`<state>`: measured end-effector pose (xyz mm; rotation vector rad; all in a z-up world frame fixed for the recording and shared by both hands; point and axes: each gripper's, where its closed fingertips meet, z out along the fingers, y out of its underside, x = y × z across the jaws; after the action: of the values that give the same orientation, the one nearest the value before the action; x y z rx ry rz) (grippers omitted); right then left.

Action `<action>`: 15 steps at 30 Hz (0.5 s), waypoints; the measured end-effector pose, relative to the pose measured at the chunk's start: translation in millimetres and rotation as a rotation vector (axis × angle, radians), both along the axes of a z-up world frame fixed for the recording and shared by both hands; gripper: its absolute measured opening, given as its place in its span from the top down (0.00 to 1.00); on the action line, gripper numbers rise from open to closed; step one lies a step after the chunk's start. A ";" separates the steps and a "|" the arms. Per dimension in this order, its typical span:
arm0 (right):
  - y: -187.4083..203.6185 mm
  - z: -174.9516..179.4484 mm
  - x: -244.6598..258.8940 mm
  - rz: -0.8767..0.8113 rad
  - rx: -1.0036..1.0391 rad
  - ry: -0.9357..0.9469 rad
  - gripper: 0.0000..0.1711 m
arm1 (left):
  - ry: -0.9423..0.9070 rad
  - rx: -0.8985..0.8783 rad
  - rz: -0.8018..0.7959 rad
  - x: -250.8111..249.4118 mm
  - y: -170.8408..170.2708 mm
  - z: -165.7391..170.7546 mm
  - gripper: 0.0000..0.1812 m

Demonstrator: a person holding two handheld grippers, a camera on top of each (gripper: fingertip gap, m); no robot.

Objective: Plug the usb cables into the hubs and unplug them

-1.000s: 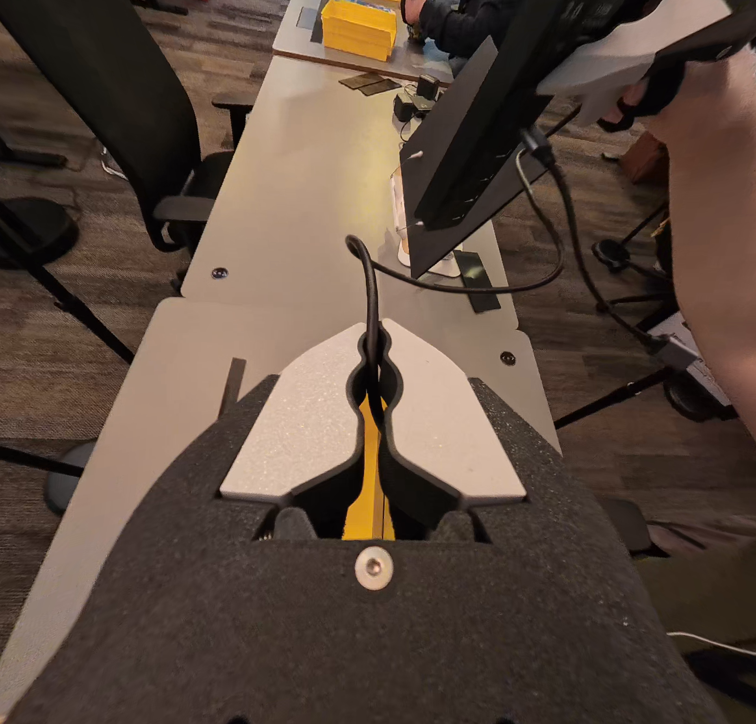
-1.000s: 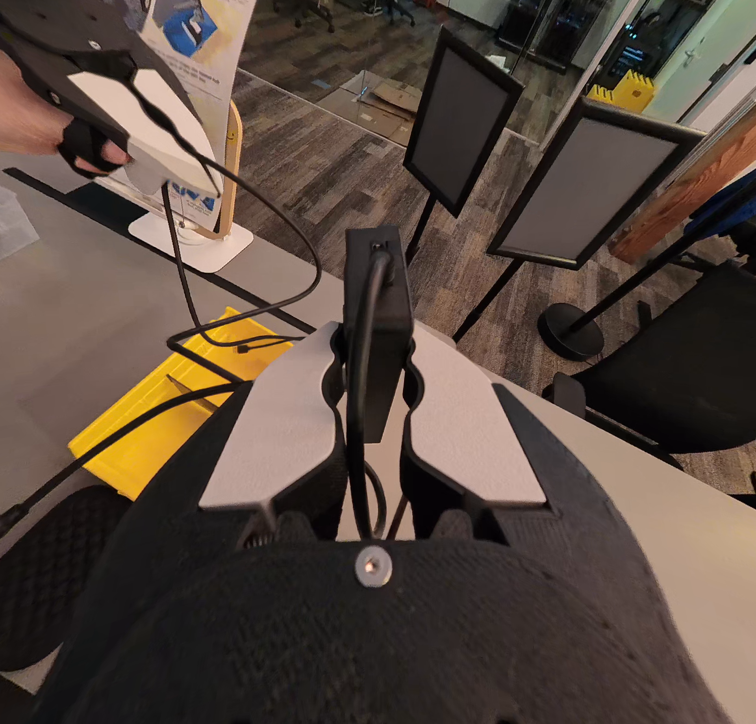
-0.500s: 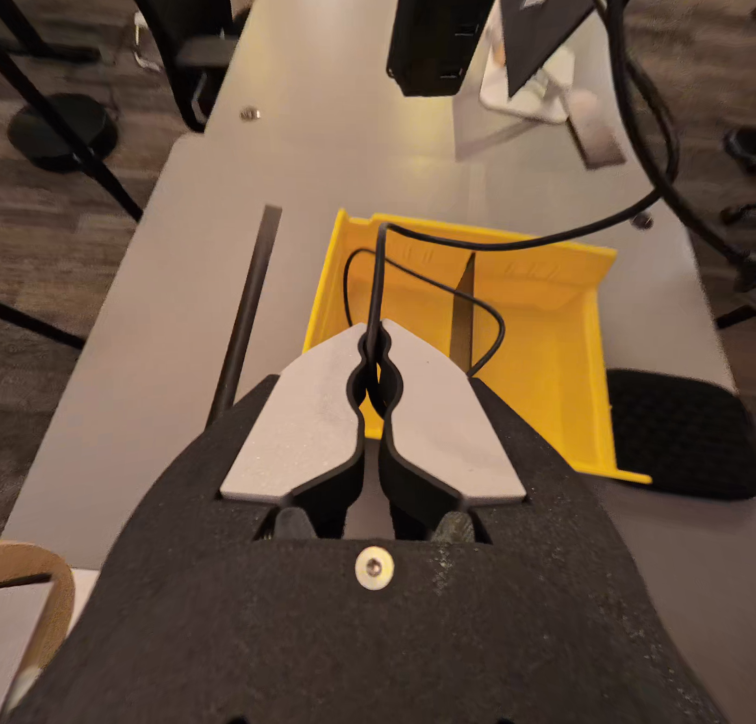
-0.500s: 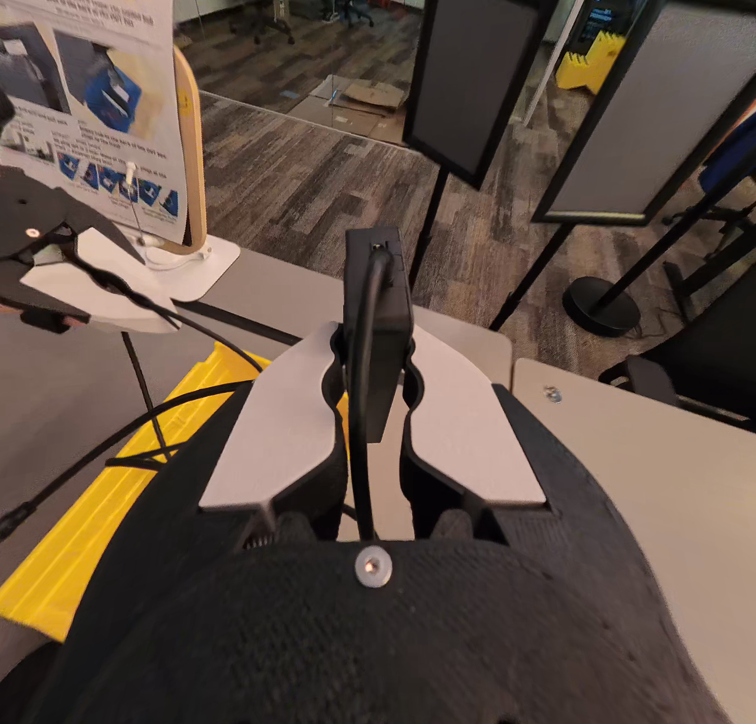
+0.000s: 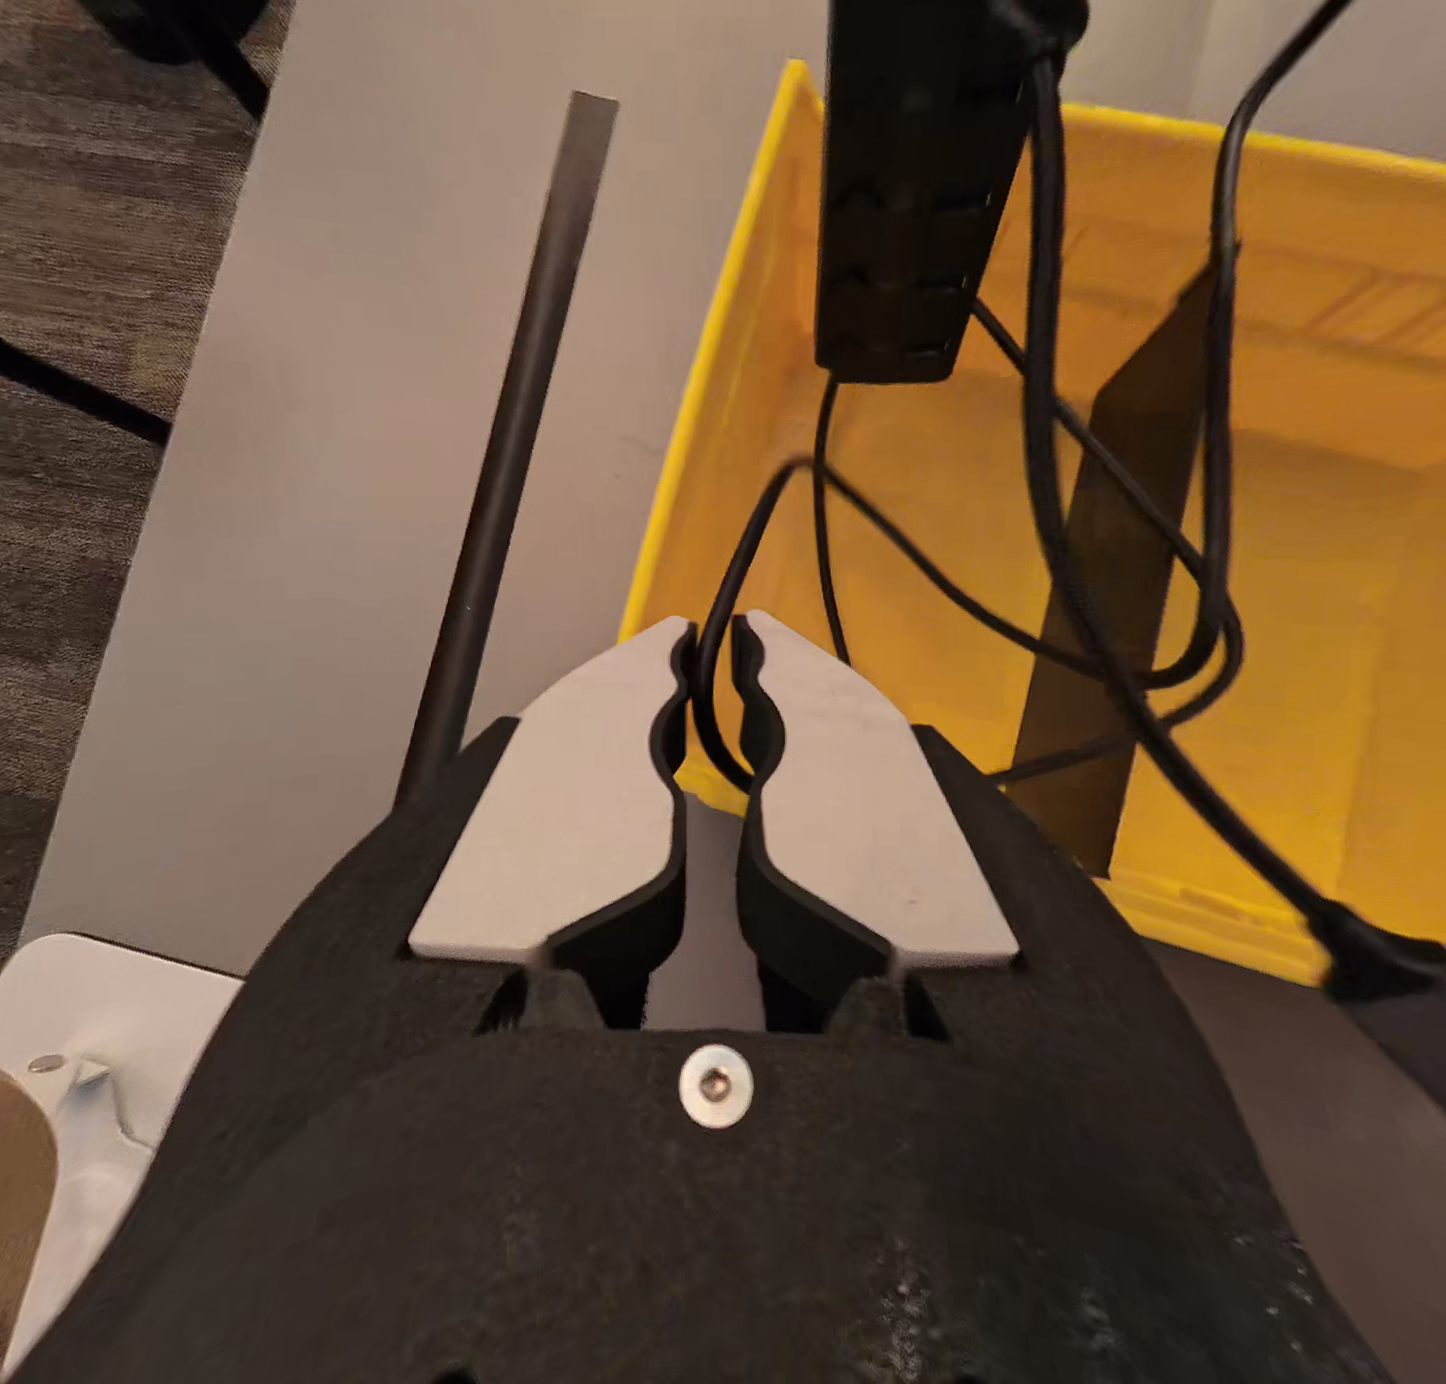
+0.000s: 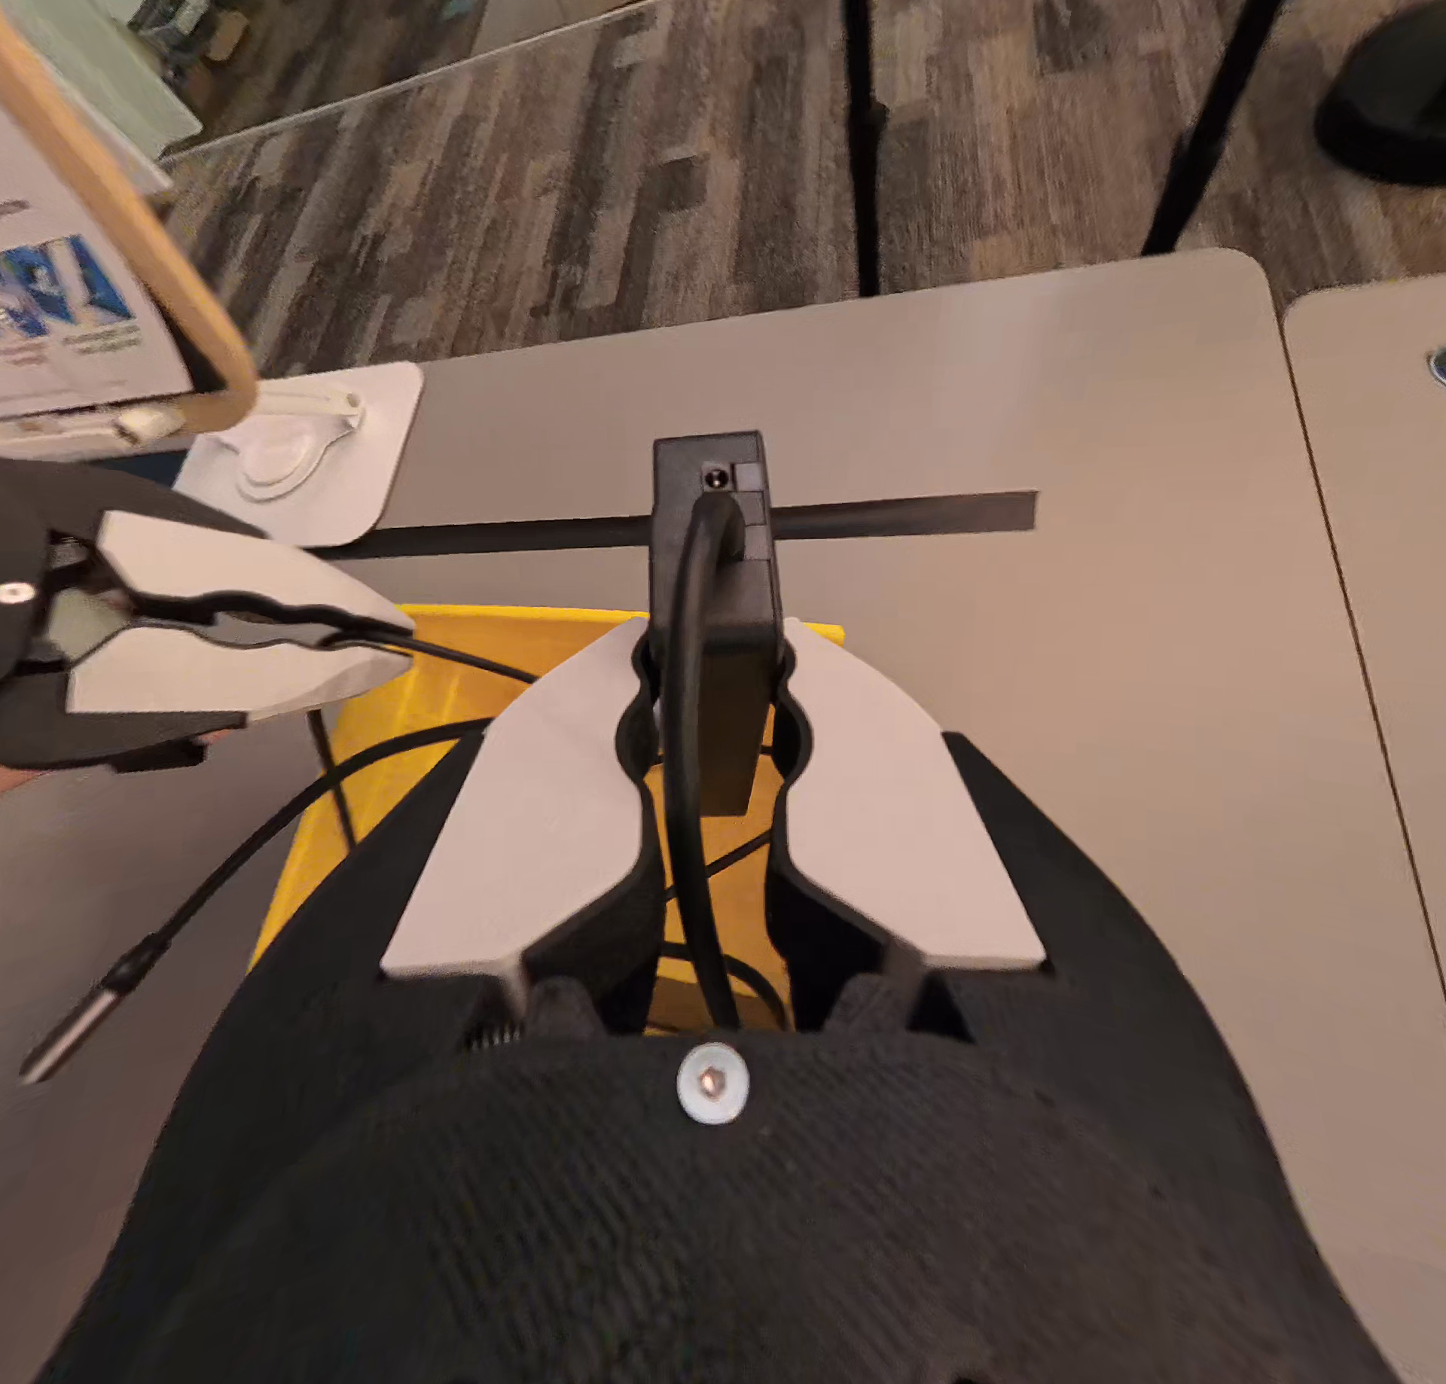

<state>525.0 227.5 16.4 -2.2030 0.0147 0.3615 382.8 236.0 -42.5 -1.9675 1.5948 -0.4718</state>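
Observation:
My right gripper (image 6: pixel 714 634) is shut on a black USB hub (image 6: pixel 716 564) and holds it upright over the yellow bin (image 6: pixel 469 627). A thick black cable (image 6: pixel 685 720) is plugged into the hub's far end. The hub also hangs in the left wrist view (image 5: pixel 900 173), above the bin (image 5: pixel 704 408). My left gripper (image 5: pixel 714 631) is at the bin's near corner with its jaws slightly apart. A thin black USB cable (image 5: pixel 751 533) runs loosely between them. Its plug (image 6: pixel 86 1018) hangs below the left gripper (image 6: pixel 403 642).
Loops of black cable (image 5: pixel 1134 642) lie in the bin, which stands on the grey table (image 6: pixel 1017 408). A black tape strip (image 5: pixel 516 423) crosses the table beside the bin. A white-based sign stand (image 6: pixel 305 454) is next to my left gripper. Floor stand poles (image 6: pixel 861 134) rise beyond the table edge. Across from one pair of fingers to the other is roughly 15 cm.
Both grippers have come down towards the yellow bin. My left gripper's jaws have parted from the thin cable. The right gripper still holds the hub.

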 end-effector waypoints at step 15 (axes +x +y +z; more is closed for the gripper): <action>4.7 -38.2 -2.7 -0.084 -0.063 -0.032 0.84 | -0.165 -0.093 -0.012 -22.4 -30.1 50.3 0.79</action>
<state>522.3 232.1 -21.8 -2.2621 0.1021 0.2830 360.4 205.8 7.9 -1.9328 1.5065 -0.7052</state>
